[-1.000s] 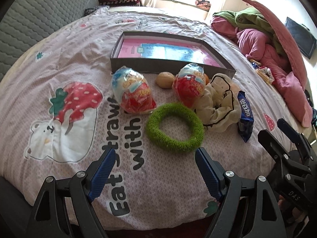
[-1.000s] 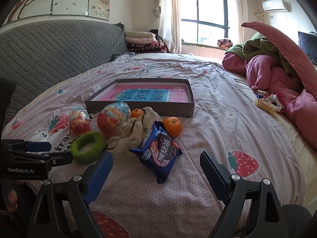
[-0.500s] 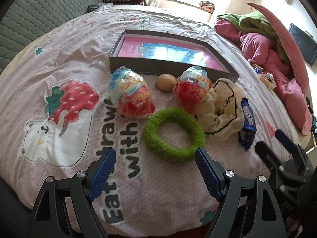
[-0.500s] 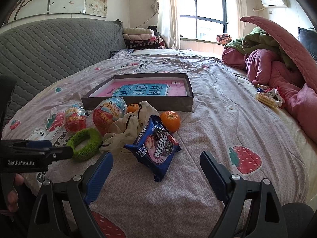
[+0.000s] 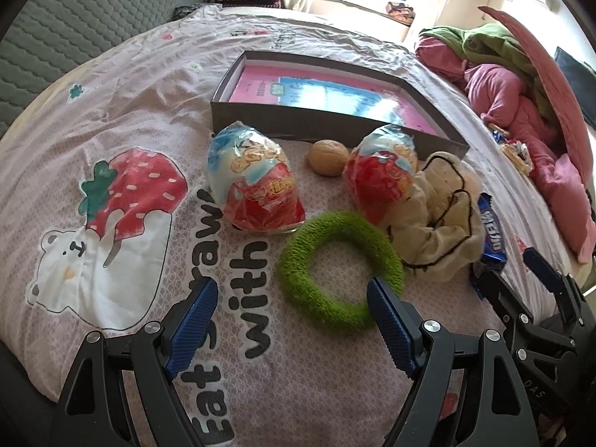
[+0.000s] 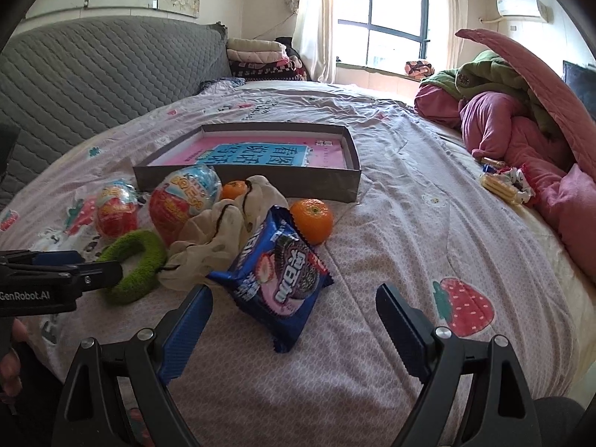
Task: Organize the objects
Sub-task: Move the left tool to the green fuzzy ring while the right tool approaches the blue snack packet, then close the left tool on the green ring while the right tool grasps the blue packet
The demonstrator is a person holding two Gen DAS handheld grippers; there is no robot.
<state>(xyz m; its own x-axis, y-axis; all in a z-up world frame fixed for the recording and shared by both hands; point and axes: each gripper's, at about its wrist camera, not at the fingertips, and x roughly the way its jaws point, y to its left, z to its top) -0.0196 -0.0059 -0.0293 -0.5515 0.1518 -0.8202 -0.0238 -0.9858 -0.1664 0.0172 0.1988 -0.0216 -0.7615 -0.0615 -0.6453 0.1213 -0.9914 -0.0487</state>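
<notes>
On the strawberry-print bedspread (image 5: 111, 141), large letters read "Eat", "with" and part of "straw". At 12 o'clock of the left gripper (image 5: 288, 307), fingers wide apart and empty, lies the green ring (image 5: 337, 272), its right fingertip over the ring's near edge. Only the right wrist view shows the cookie packet (image 6: 277, 272) face-on, the orange (image 6: 312, 220) and "GenRobot.AI" on the left tool. The right gripper (image 6: 294, 309) gapes empty, with the packet at 12 o'clock. Both views show the grey box (image 6: 335, 182).
</notes>
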